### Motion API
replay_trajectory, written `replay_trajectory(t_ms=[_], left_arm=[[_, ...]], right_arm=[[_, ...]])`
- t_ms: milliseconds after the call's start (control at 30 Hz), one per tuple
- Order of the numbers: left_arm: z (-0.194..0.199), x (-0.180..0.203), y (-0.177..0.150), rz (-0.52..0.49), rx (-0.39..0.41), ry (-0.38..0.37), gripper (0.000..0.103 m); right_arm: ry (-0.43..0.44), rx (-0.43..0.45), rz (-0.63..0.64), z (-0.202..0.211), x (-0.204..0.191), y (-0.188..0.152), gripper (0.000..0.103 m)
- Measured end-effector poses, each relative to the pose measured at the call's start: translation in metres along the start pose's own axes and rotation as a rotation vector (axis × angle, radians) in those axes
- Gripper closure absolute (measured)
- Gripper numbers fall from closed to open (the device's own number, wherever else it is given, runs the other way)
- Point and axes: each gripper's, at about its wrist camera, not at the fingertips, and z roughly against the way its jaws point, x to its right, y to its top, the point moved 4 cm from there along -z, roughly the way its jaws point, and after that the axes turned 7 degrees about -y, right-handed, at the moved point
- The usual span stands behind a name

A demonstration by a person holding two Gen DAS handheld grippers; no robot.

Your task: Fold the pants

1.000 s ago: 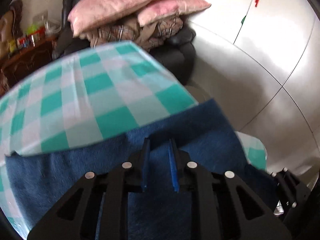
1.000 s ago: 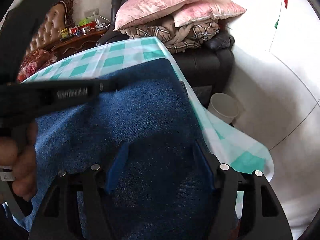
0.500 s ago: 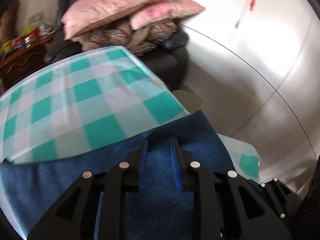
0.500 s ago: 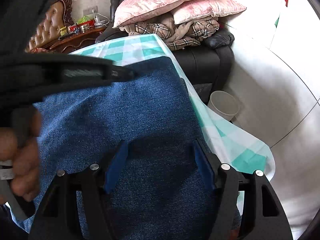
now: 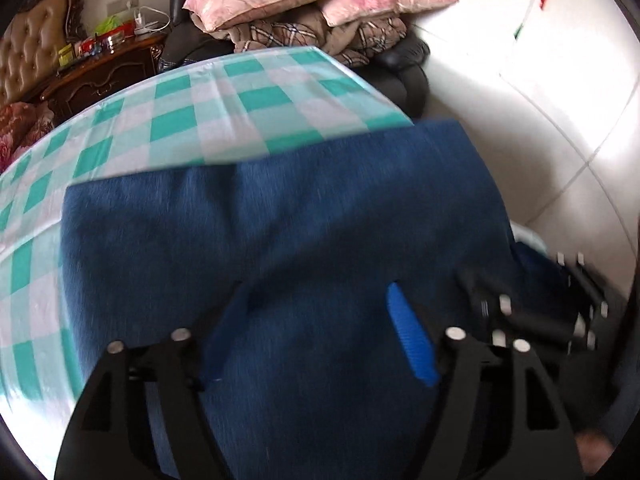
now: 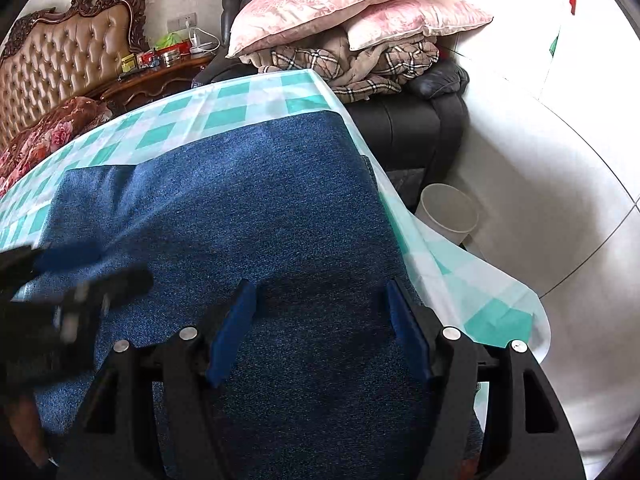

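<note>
The pants [image 6: 240, 208] lie folded flat along the right edge of the tabletop [image 6: 224, 112]. Left gripper [image 5: 320, 320] and right gripper [image 6: 320, 312] hover above, fingers apart, gripping nothing. Likely next: pinch an edge for another fold

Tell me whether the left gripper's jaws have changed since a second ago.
Yes. The left gripper has opened; its fingers now stand wide apart over the pants.
</note>
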Motion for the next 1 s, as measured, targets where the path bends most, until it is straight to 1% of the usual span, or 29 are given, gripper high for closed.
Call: replay_trajectory(t_ms=[67,133,167,233,267,333,400,467,533,600,667,700,733,767,800,833,867,900,933,967,1000], left_arm=[[0.003,0.004,-0.011,-0.016,-0.009,0.008,0.02],[0.009,0.008,-0.022,-0.016,-0.017,0.004,0.01],[0.011,0.009,-0.026,-0.012,-0.017,0.007,0.009],[0.014,0.007,-0.035,0.014,-0.028,0.083,0.002],[0.016,0.005,-0.039,0.035,-0.022,0.118,0.002],[0.02,0.006,-0.047,0.027,-0.003,0.125,0.002],[0.023,0.008,-0.051,-0.005,0.014,0.112,0.002],[0.025,0.01,-0.055,-0.021,0.012,0.071,0.002],[0.026,0.012,-0.061,-0.045,-0.006,0.085,0.002],[0.03,0.012,-0.064,-0.04,-0.01,0.077,0.003],[0.039,0.009,-0.059,-0.027,0.022,0.069,0.024],[0.044,0.008,-0.054,-0.026,0.041,0.06,0.047],[0.051,0.006,-0.042,-0.025,0.074,0.045,0.058],[0.055,0.007,-0.034,-0.027,0.1,0.032,0.061],[0.059,0.01,-0.015,-0.047,0.145,-0.01,0.067],[0.056,0.015,-0.001,-0.075,0.157,-0.033,0.069],[0.049,0.023,0.014,-0.116,0.152,-0.064,0.071],[0.042,0.029,0.024,-0.143,0.143,-0.094,0.076],[0.03,0.04,0.037,-0.184,0.129,-0.14,0.077],[0.021,0.046,0.045,-0.209,0.117,-0.171,0.077],[0.003,0.055,0.058,-0.242,0.093,-0.186,0.077]], right_arm=[[0.0,0.0,-0.001,0.0,0.0,0.0,0.038],[-0.002,-0.001,-0.002,0.001,-0.001,0.0,0.038],[-0.002,-0.001,-0.002,0.001,-0.002,0.0,0.038],[-0.003,-0.002,-0.002,0.003,-0.002,0.0,0.038],[-0.003,-0.003,-0.002,0.003,-0.002,0.001,0.038],[-0.004,-0.003,-0.003,0.003,-0.002,0.002,0.038],[-0.007,-0.003,-0.002,0.004,-0.002,0.002,0.038],[-0.008,-0.003,-0.003,0.004,-0.003,0.002,0.038],[-0.009,-0.004,-0.002,0.003,-0.002,0.002,0.038],[-0.011,-0.004,-0.002,0.003,-0.002,0.002,0.038],[-0.009,-0.007,-0.004,0.004,-0.002,0.002,0.037],[-0.006,-0.009,-0.008,0.005,-0.001,0.001,0.037],[-0.003,-0.011,-0.014,0.006,0.0,0.0,0.037],[-0.003,-0.01,-0.013,0.009,0.0,-0.002,0.035],[-0.005,-0.011,-0.009,0.012,0.0,-0.004,0.034],[-0.005,-0.013,-0.009,0.014,0.0,-0.006,0.032],[-0.002,-0.02,-0.011,0.017,0.001,-0.008,0.029],[0.004,-0.031,-0.013,0.02,0.001,-0.011,0.027],[0.008,-0.04,-0.014,0.022,0.002,-0.015,0.026],[0.008,-0.044,-0.014,0.025,0.002,-0.017,0.026],[0.006,-0.047,-0.014,0.028,0.003,-0.02,0.025]])
